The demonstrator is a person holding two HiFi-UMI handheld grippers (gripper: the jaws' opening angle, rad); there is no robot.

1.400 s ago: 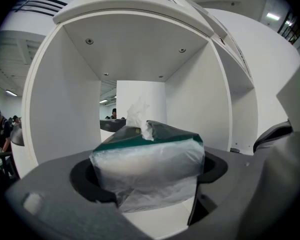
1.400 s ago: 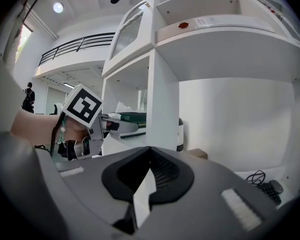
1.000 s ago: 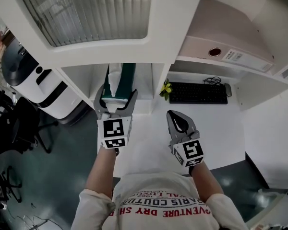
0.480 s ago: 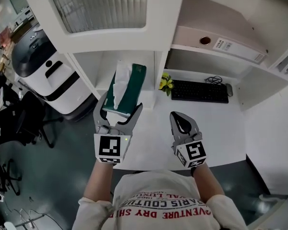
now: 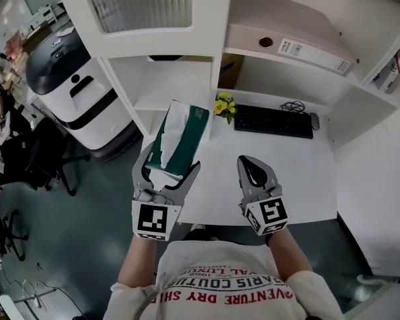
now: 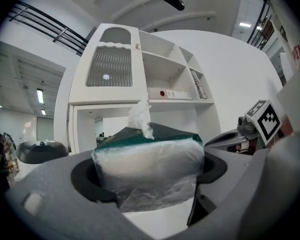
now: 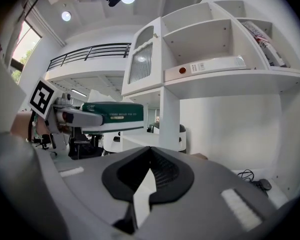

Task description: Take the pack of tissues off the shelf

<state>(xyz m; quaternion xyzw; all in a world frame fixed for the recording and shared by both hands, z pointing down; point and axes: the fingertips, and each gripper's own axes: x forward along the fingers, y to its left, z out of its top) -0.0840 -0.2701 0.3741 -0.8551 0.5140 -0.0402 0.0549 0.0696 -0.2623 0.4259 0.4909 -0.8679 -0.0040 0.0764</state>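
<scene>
Below, white desk (image 5: 290,172) under shelves (image 5: 170,85); left gripper (image 5: 168,167) clamps tissue pack (image 5: 181,137), right gripper (image 5: 249,162) closed; keyboard (image 5: 273,121) appears only in head view.

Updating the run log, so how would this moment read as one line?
left tool: shut on pack of tissues | place: off the shelf, in the air | right tool: shut, empty

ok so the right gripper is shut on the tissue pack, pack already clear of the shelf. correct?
Wrong gripper. The left gripper is shut on the tissue pack, pack already clear of the shelf; the left gripper view shows it between the fingers.
</scene>
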